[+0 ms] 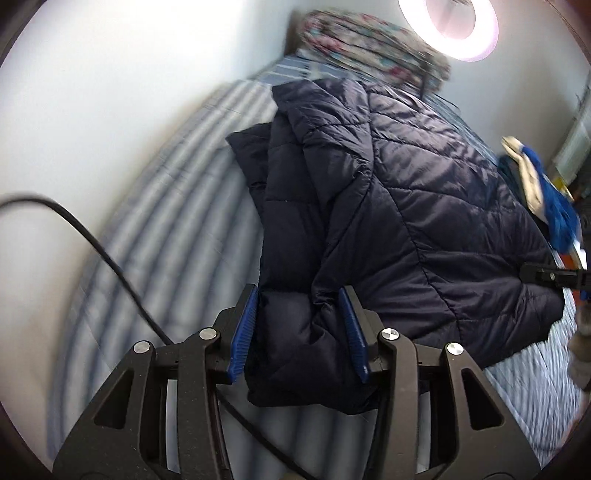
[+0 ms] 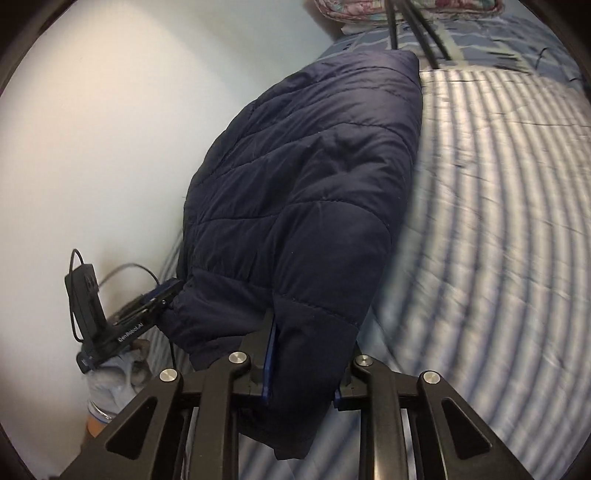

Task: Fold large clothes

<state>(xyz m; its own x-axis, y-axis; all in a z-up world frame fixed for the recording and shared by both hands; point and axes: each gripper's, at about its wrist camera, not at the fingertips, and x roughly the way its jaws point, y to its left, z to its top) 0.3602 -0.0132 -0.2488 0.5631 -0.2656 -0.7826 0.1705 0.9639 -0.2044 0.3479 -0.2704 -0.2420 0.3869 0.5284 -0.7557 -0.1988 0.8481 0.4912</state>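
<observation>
A navy quilted puffer jacket (image 1: 424, 206) lies partly folded on a blue-and-white striped bed. My left gripper (image 1: 301, 328) is shut on a bunched near corner of the jacket, the fabric filling the space between its blue pads. My right gripper (image 2: 304, 369) is shut on the jacket's (image 2: 306, 192) near hem and holds it lifted off the bed. The left gripper (image 2: 162, 299) also shows at the left of the right wrist view, clamped on the jacket's other corner. A part of the right gripper shows at the right edge of the left wrist view, against the jacket's edge.
The striped bedspread (image 2: 498, 221) spreads right of the jacket. A white wall (image 1: 110, 92) runs along the bed's left side. A floral quilt (image 1: 369, 44) lies at the head. A ring light (image 1: 450, 26) on a tripod stands there. Blue and beige clothes (image 1: 546, 192) lie at right.
</observation>
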